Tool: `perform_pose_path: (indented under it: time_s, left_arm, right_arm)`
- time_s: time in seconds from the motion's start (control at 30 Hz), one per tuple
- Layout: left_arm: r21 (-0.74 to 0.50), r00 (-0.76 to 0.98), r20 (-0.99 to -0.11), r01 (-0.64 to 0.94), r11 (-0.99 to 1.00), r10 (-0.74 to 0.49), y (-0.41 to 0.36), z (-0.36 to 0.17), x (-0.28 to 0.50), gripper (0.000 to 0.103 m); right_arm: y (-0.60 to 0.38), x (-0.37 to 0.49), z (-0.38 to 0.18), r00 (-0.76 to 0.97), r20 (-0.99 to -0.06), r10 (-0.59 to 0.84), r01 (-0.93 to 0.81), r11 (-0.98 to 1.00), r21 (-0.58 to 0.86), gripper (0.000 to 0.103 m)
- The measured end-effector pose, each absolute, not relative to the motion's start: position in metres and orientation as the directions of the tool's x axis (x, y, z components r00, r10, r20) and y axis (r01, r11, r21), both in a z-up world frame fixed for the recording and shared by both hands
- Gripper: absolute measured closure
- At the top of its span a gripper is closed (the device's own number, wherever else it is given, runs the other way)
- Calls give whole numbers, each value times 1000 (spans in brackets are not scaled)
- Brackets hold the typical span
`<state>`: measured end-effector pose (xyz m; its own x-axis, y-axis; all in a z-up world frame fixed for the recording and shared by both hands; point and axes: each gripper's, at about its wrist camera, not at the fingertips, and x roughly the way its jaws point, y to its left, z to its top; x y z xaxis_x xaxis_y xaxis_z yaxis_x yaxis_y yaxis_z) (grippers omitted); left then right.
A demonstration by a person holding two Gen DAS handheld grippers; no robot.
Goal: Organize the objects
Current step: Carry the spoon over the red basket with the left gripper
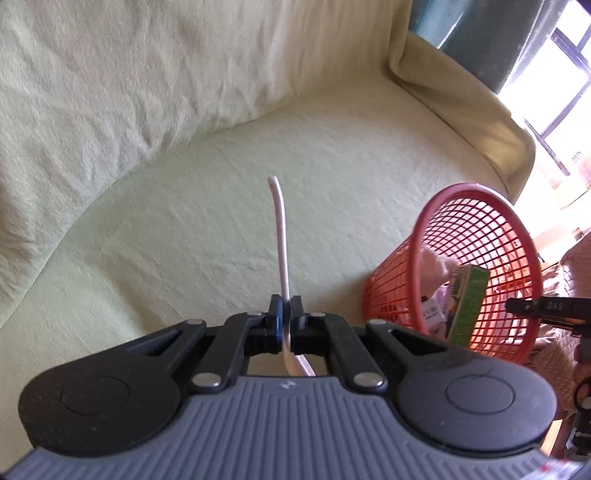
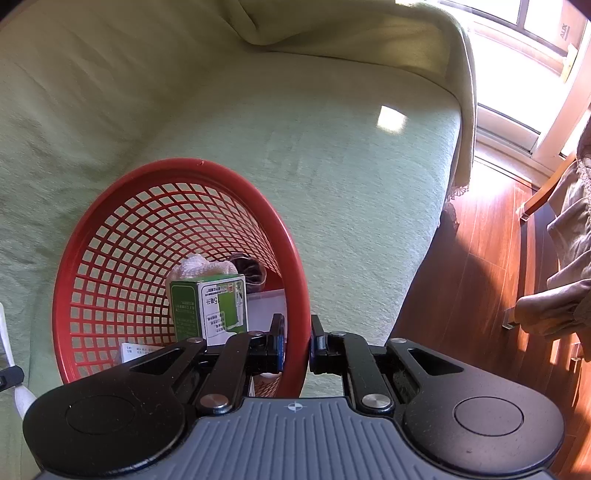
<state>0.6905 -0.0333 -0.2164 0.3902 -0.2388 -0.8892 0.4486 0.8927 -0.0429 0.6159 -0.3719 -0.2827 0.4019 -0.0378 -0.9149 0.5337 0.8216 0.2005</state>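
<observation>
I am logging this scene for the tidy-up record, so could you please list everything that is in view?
Basket: one, red mesh, tilted on the sofa, rim held by the right gripper.
Box: one, green and white, inside the basket.
Cloth: one, white, crumpled, in the basket behind the box.
Dark item: one, brownish, deep in the basket; cannot tell what it is.
White items: flat, count unclear, at the basket's bottom.
Strip: one, white, thin and curved, held in the left gripper above the sofa.
Sofa: one, under a pale green cover.
Floor: reddish wood, right of the sofa.
Window: one, bright, behind the sofa.
Left gripper: shut on the strip.
Right gripper: shut on the basket's rim.
</observation>
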Motion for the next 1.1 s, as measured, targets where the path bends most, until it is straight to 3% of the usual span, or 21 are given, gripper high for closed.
perform_pose_path:
  time_s: [0.43,1.1]
  left_arm:
    - [-101,352,-856,603,791,-378,-99,-179,658,102]
    - [-80,283,-877,712,698,-389,-168,-214,655,102]
  right_arm:
    - [-374,615,-285,418,-909,-14,528,817,230,95]
    - [-376,614,-284,428,-904,9,518,817,253,94]
